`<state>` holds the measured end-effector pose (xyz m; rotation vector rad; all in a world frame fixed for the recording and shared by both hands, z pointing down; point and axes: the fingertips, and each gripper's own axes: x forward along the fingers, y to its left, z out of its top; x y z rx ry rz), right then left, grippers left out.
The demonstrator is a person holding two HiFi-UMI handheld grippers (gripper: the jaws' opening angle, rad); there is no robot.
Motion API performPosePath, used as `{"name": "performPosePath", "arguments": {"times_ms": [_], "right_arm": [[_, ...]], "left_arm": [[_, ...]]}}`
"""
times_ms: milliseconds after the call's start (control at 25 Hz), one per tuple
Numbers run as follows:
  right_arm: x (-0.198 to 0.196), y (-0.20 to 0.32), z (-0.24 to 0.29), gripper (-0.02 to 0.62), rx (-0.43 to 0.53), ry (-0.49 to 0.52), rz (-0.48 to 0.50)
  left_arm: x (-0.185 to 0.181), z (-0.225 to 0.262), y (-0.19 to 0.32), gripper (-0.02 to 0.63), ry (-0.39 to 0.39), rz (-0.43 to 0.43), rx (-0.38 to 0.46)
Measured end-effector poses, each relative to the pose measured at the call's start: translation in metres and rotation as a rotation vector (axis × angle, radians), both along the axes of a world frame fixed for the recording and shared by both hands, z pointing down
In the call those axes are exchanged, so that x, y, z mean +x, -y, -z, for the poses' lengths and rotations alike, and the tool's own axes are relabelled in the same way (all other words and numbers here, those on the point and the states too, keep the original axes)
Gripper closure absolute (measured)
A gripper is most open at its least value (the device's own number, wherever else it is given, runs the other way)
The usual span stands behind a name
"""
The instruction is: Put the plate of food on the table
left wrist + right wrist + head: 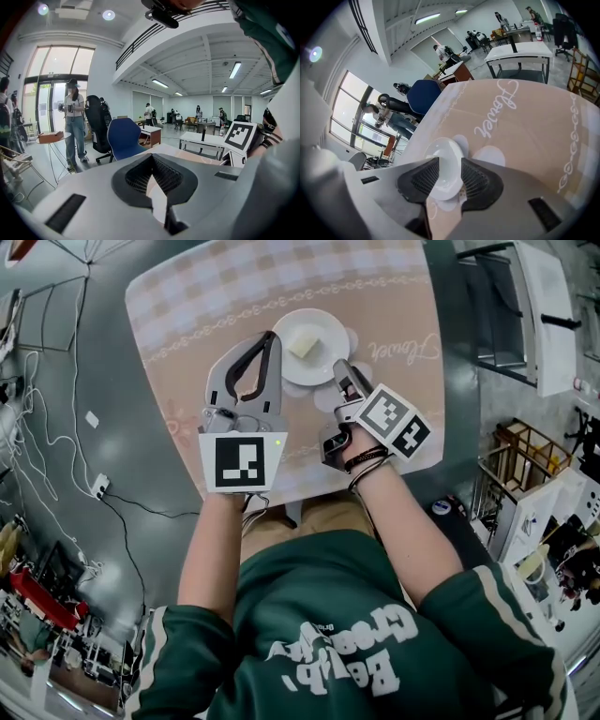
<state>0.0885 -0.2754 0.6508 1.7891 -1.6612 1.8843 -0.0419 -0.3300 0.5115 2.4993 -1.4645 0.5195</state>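
As seen from the head view, the plate (325, 360) sits flat on the tablecloth (375, 296) in the middle of the table, toward the person's near side, with one pale block of food (302, 343) lying on it slightly left of centre. The right gripper (339, 367) comes in from the near right, angled downward, with its tip at the plate's near right rim. In the right gripper view, the right gripper (450, 161) has its jaws spread wide. The near edge of the plate (443, 149) shows in the gap between them, but neither pad presses on it, so this claw is released and holds nothing. The plate lies over white flower motifs printed on the cloth. The left gripper (272, 337) lies to the left of the plate, its tip just beside the left rim; whether it touches cannot be told. In the left gripper view, the left gripper (151, 157) has its pads meeting at the tips with nothing between them, so this claw is clenched and empty. Both hands hold their grippers above the near edge of the tablecloth.
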Motion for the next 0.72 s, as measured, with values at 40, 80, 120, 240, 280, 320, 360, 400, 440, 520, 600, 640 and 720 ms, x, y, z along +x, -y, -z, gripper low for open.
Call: {"name": "performPosePath", "arguments": {"times_ms": [40, 80, 120, 240, 280, 320, 360, 400, 440, 520, 600, 640, 720], "right_arm": [[0.0063, 0.0015, 0.0005, 0.456, 0.003, 0.002, -0.001], [0.009, 0.002, 0.0009, 0.456, 0.004, 0.005, -0.002], [0.0093, 0.0018, 0.0012, 0.456, 0.005, 0.008, -0.003], [0.0064, -0.0012, 0.0006, 0.456, 0.004, 0.012, 0.001], [0.006, -0.0024, -0.0001, 0.456, 0.002, 0.011, 0.003], [0.006, -0.0036, -0.0009, 0.456, 0.0, 0.01, 0.005], [0.0064, -0.0046, -0.0015, 0.456, 0.0, 0.01, 0.006], [0.0071, -0.0054, -0.002, 0.456, 0.0, 0.009, 0.007], [0.0078, -0.0058, -0.0023, 0.456, 0.001, 0.009, 0.006], [0.0086, -0.0056, -0.0022, 0.456, 0.004, 0.01, 0.005], [0.0088, -0.0051, -0.002, 0.456, 0.005, 0.011, 0.006], [0.0091, -0.0049, -0.0021, 0.456, 0.006, 0.011, 0.007], [0.0098, -0.0048, -0.0029, 0.456, 0.004, 0.012, 0.008]], "left_arm": [[0.0075, 0.0001, 0.0012, 0.597, -0.004, -0.001, -0.002], [0.0117, 0.0004, 0.0016, 0.597, -0.007, -0.002, -0.001], [0.0134, 0.0005, 0.0014, 0.597, -0.008, -0.003, 0.0], [0.0128, -0.0012, -0.0005, 0.597, -0.009, -0.004, -0.006], [0.0127, -0.0017, -0.001, 0.597, -0.008, -0.005, -0.006], [0.013, -0.002, -0.0018, 0.597, -0.006, -0.007, -0.006], [0.0137, -0.0022, -0.0029, 0.598, -0.006, -0.008, -0.007], [0.0145, -0.0025, -0.0042, 0.597, -0.008, -0.008, -0.008], [0.0153, -0.0028, -0.0054, 0.597, -0.011, -0.008, -0.009], [0.0159, -0.0036, -0.007, 0.597, -0.015, -0.006, -0.011], [0.0155, -0.0053, -0.0077, 0.597, -0.012, -0.001, -0.017], [0.015, -0.0066, -0.0078, 0.597, -0.006, 0.002, -0.022], [0.0143, -0.0086, -0.0074, 0.597, 0.004, 0.006, -0.028]]}}
